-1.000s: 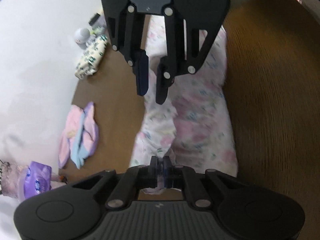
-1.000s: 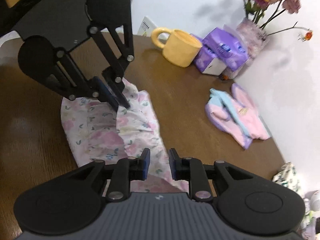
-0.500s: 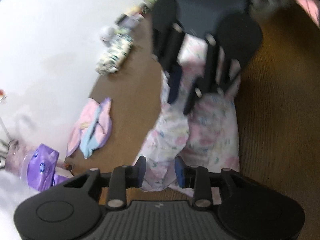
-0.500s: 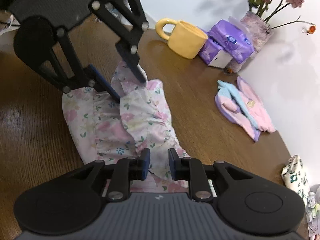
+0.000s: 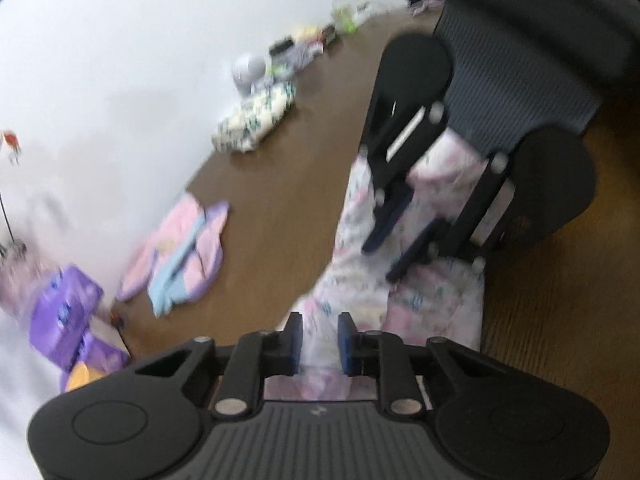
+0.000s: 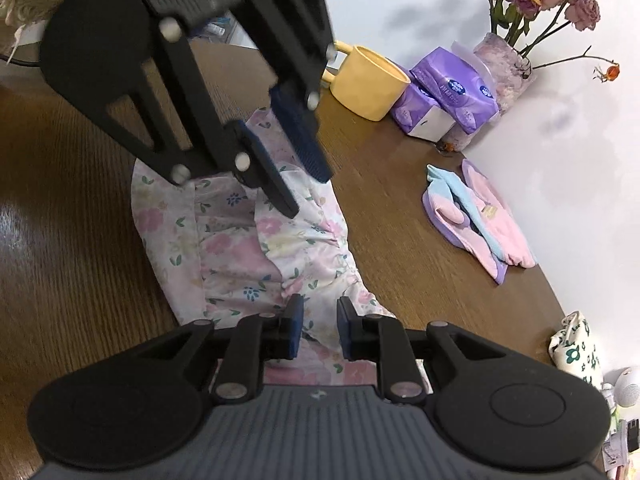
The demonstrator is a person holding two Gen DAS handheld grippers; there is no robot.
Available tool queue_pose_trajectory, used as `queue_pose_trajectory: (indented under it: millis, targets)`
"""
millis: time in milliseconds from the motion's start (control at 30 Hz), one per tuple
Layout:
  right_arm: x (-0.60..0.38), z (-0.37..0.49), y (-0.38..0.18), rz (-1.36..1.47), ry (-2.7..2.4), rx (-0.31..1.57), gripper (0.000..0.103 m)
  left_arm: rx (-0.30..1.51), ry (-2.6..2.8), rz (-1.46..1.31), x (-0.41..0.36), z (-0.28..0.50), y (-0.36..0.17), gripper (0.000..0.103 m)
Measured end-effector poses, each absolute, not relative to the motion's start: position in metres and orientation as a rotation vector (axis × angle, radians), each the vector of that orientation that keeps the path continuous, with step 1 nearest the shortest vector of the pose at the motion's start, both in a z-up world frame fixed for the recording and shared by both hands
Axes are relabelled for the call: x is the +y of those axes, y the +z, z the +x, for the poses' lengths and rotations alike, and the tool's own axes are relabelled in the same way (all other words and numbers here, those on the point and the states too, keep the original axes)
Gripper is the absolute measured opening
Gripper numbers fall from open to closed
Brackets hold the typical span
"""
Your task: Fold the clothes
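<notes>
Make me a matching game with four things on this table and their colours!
Things:
1. mug
2. tissue packs
3. garment under the grippers
4. small folded clothes near the wall

Colours:
A. pink, purple and light blue
B. yellow
C. white with pink flowers
D. purple with a white side

Pairs: 1-B, 2-D, 3-C, 4-A
</notes>
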State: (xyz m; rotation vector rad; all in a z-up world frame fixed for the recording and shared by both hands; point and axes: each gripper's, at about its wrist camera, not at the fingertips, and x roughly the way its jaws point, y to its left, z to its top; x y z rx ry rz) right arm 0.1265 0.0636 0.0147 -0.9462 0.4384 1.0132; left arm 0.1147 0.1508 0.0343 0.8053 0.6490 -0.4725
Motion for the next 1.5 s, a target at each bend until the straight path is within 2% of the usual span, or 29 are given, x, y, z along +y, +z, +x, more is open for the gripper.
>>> queue_pose_trajectory:
  millis: [100,133,167,267,400,467,500,567,633,667,733,800,833,900,933,967,1000,1300,1500]
  targets:
    - [0.063,0.126,0.014,-0.948,1.011,0.429,0.019,0.688,-0.465,0.784,0.157,0.118,0.022,0.015]
    - [0.063,0.126,0.014,-0.945,1.011,0.429,0.019,0.698,-0.462,0.775,0.158,0.117,0.018,0.008]
    - [0.062,0.126,0.014,-0.942,1.011,0.429,0.019,0.708,-0.459,0.765,0.160,0.117,0.015,0.006]
    - [0.061,0.126,0.013,-0.931,1.008,0.426,0.019,0.702,-0.450,0.743,0.161,0.119,0.015,0.006]
    - [0.059,0.129,0.014,-0.893,0.988,0.427,0.023,0.682,-0.427,0.737,0.161,0.118,0.013,0.011]
    - [0.051,0.127,0.021,-0.838,0.967,0.416,0.026,0.650,-0.401,0.689,0.162,0.111,0.020,0.017]
    - [0.046,0.127,0.025,-0.810,0.957,0.411,0.027,0.634,-0.389,0.665,0.163,0.107,0.024,0.022]
    - [0.035,0.124,0.032,-0.755,0.930,0.399,0.036,0.602,-0.363,0.617,0.164,0.100,0.031,0.035]
    - [0.022,0.122,0.037,-0.706,0.902,0.406,0.042,0.563,-0.332,0.557,0.164,0.092,0.038,0.054]
    - [0.016,0.121,0.038,-0.678,0.889,0.413,0.046,0.542,-0.307,0.519,0.162,0.086,0.041,0.060]
    - [0.002,0.120,0.041,-0.611,0.858,0.433,0.055,0.514,-0.238,0.426,0.159,0.078,0.044,0.081]
    - [-0.012,0.120,0.042,-0.529,0.824,0.461,0.068,0.496,-0.178,0.310,0.156,0.071,0.045,0.087]
    - [-0.020,0.121,0.043,-0.486,0.808,0.474,0.077,0.500,-0.173,0.237,0.155,0.069,0.045,0.088]
    - [-0.035,0.120,0.043,-0.396,0.777,0.500,0.083,0.507,-0.163,0.092,0.154,0.066,0.044,0.089]
    - [-0.043,0.120,0.043,-0.356,0.761,0.513,0.088,0.512,-0.161,0.037,0.153,0.065,0.043,0.090]
    - [-0.049,0.119,0.043,-0.324,0.749,0.523,0.099,0.521,-0.153,-0.016,0.150,0.064,0.041,0.090]
    - [-0.056,0.118,0.042,-0.291,0.737,0.533,0.103,0.528,-0.140,-0.059,0.146,0.063,0.039,0.090]
    - [-0.106,0.105,0.040,-0.053,0.602,0.537,0.103,0.535,-0.095,-0.220,0.111,0.053,0.020,0.091]
    - [-0.125,0.111,0.030,-0.038,0.469,0.572,0.103,0.519,-0.045,-0.226,0.085,0.048,0.018,0.095]
